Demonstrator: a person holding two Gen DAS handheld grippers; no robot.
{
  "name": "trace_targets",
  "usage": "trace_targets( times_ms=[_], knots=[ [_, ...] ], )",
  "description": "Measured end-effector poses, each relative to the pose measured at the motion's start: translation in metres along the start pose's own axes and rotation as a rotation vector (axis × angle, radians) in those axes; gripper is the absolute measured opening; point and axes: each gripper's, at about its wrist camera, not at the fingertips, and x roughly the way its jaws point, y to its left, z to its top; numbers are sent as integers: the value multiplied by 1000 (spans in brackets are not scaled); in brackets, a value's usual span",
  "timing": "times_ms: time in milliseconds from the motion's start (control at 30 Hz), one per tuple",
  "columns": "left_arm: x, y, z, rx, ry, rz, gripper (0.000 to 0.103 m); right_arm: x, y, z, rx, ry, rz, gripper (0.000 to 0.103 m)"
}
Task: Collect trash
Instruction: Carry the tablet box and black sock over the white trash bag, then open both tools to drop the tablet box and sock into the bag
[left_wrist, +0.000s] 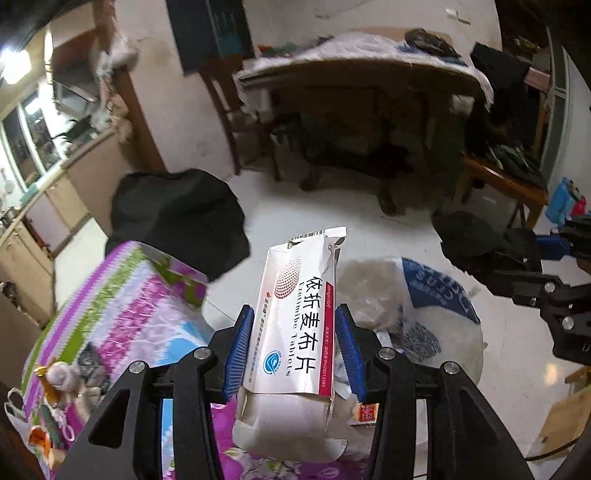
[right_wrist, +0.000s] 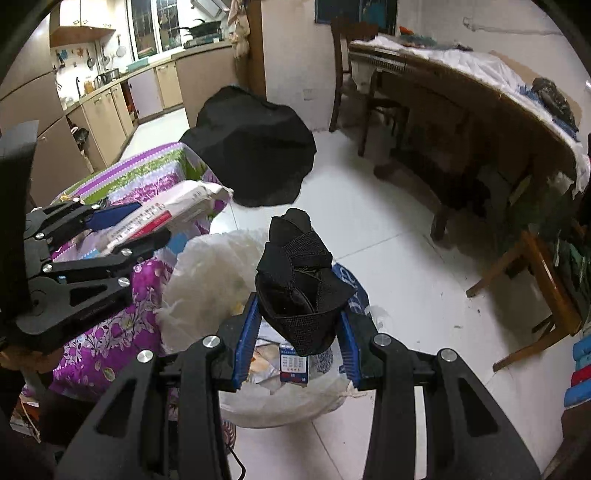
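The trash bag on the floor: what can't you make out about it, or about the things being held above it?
- Trash bag contents: right wrist view, mostly hidden by the black mesh piece and fingers.
- Medicine box small print: left wrist view, too small.
- Box's lower end: left wrist view, crumpled, partly behind the left gripper.

Black linkages, blue ribbed fingers (left_wrist: 239, 349)

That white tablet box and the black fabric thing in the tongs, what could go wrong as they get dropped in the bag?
The tablet box in the left tongs sits beside the trash bag, partly over the floral cloth, so released now it might miss. The black fabric piece in the right tongs is floppy and could snag on a pad. The bag's rim sags, so a drop may land on it.
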Motion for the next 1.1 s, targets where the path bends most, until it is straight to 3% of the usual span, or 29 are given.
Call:
trace_targets(
  times_ms=[200,333,1100],
  knots=[
    [33,-2,-24,33,138,-94,46,21,-9,5,25,81,34,38],
    [48,0,-38,26,196,-112,46,32,-11,2,32,114,45,38],
    [64,1,-50,32,230,-86,47,69,-2,-4,-8,269,47,38]
  ],
)
